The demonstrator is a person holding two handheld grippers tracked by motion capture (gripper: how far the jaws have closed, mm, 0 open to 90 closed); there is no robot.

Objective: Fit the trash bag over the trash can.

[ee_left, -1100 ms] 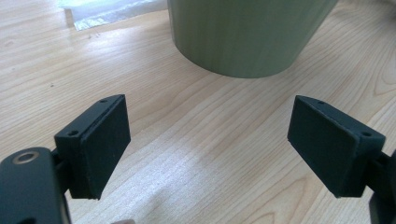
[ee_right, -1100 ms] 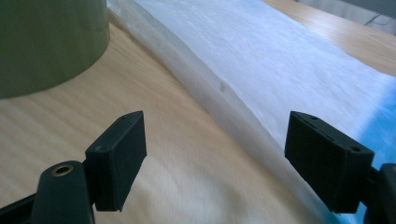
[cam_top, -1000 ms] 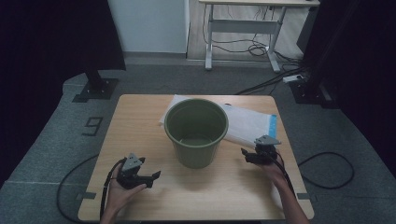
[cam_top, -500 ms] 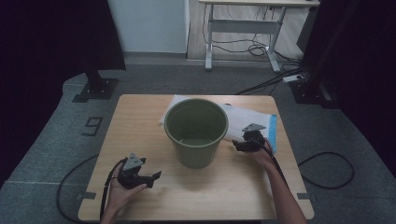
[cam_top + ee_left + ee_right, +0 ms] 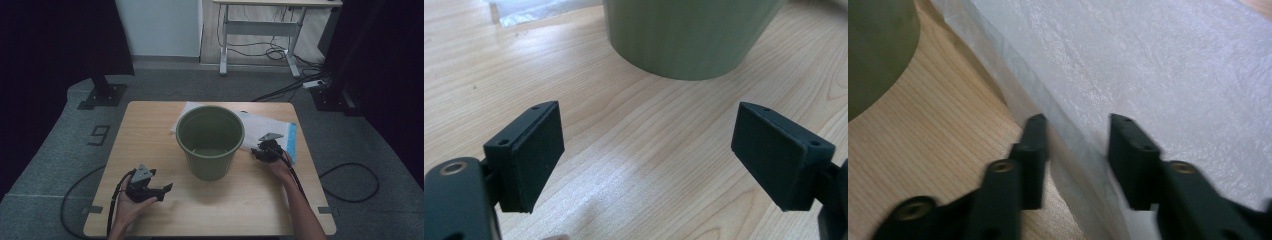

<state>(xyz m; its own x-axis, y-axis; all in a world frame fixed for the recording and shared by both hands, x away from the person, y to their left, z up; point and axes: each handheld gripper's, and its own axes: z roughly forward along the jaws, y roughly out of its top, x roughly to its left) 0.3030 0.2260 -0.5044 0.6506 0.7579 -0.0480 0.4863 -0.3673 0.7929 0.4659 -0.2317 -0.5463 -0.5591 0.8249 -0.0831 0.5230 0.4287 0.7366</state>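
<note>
Light wooden counter [image 5: 250, 200]; round olive-green plastic bucket [image 5: 210, 141] at centre. Translucent white plastic bag [image 5: 1158, 75] lies at its 2 o'clock. Right claw [image 5: 1075, 150], just closing, straddles bag's edge, grip uncertain. Left claw [image 5: 646, 155] at 7 o'clock, agape, empty.

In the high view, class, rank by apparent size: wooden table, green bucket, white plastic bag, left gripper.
1. wooden table
2. green bucket
3. white plastic bag, partly hidden behind the bucket, so its rank below the bucket is unsure
4. left gripper
</note>
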